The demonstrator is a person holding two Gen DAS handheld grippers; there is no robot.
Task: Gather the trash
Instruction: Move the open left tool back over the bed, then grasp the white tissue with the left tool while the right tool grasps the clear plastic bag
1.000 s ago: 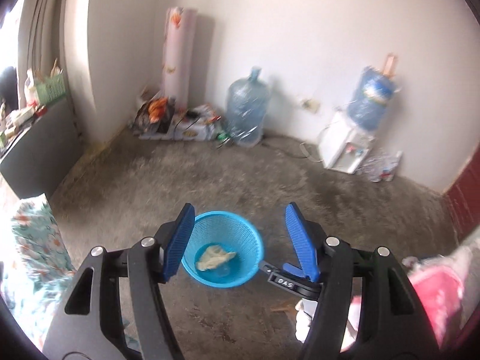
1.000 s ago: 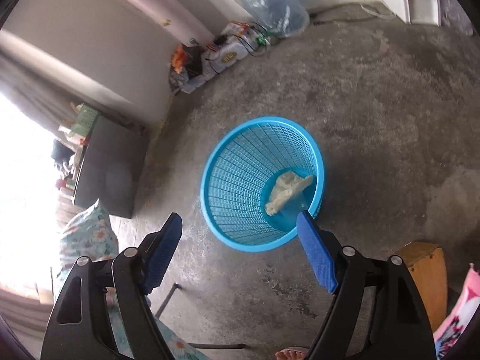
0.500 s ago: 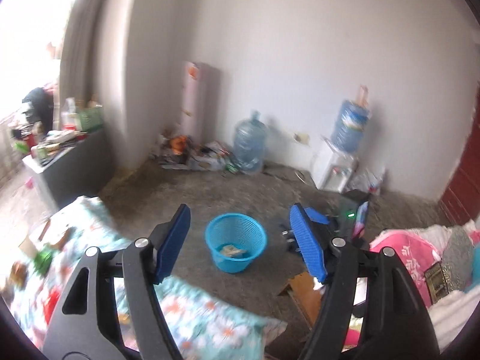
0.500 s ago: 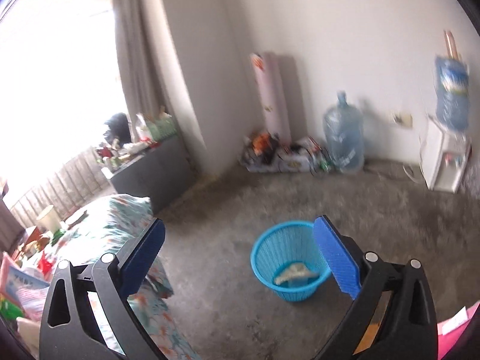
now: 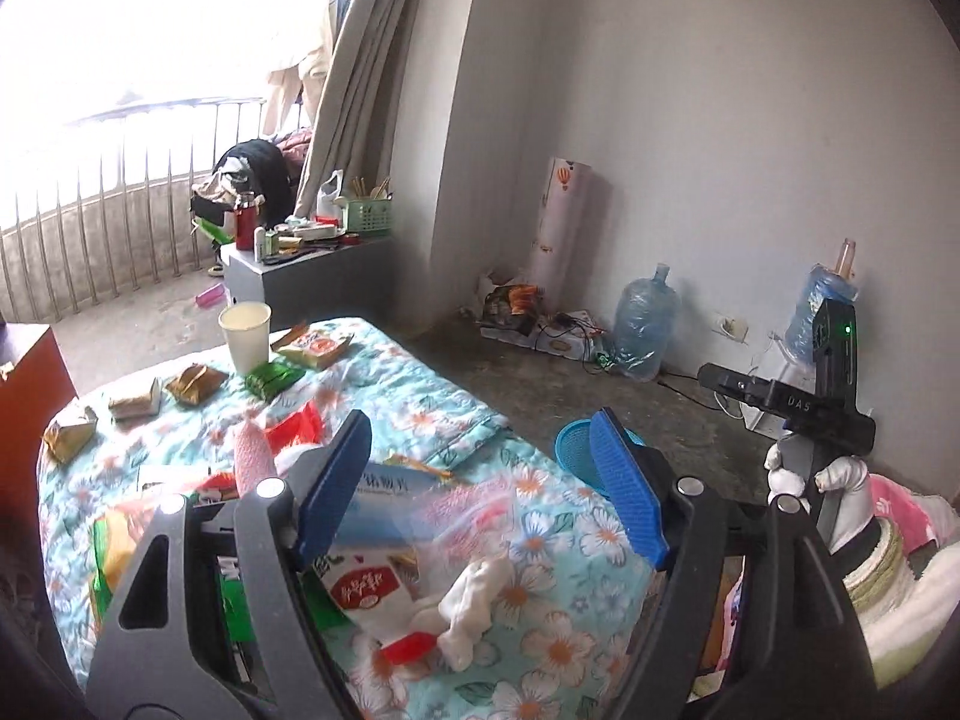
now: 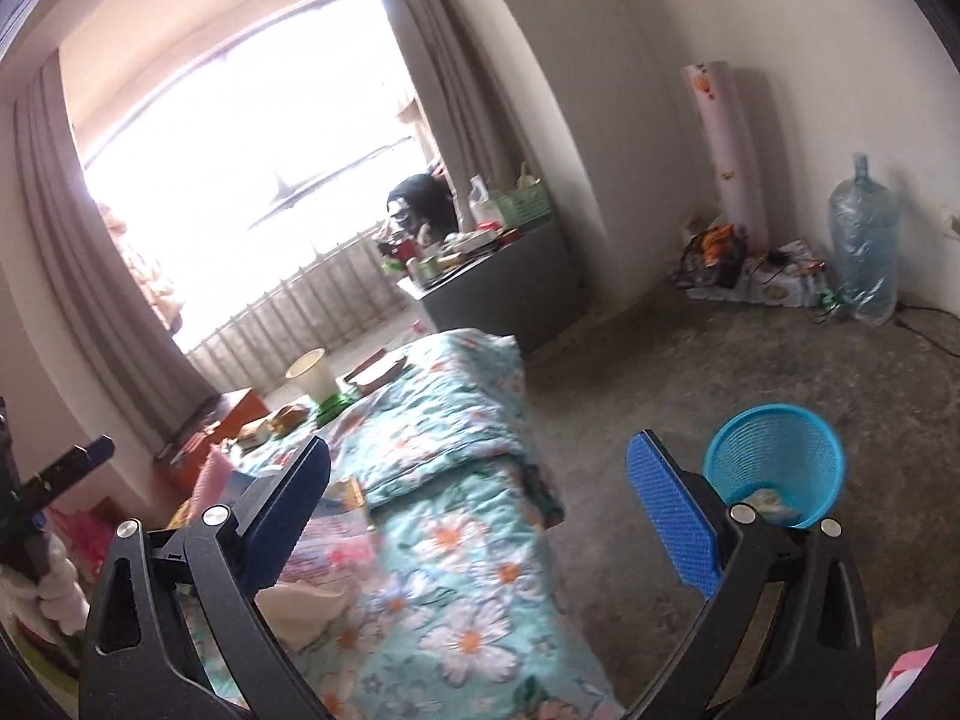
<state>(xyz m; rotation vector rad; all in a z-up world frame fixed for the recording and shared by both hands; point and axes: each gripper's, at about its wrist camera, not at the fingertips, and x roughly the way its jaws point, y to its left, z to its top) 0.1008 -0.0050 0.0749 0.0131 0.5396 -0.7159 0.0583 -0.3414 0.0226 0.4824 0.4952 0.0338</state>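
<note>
Our left gripper [image 5: 480,498] hangs over the flowered bed [image 5: 420,396], its jaws just having widened, spread apart with nothing between them. Under it lie a crumpled white tissue [image 5: 474,606] and snack wrappers [image 5: 366,588]. Our right gripper [image 6: 480,510] gapes wide and empty above the same bed. The blue basket [image 6: 774,462] stands on the floor beside the bed, one scrap inside.

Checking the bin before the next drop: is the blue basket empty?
No, in the right wrist view a pale crumpled scrap lies at the bottom of the basket.
</note>
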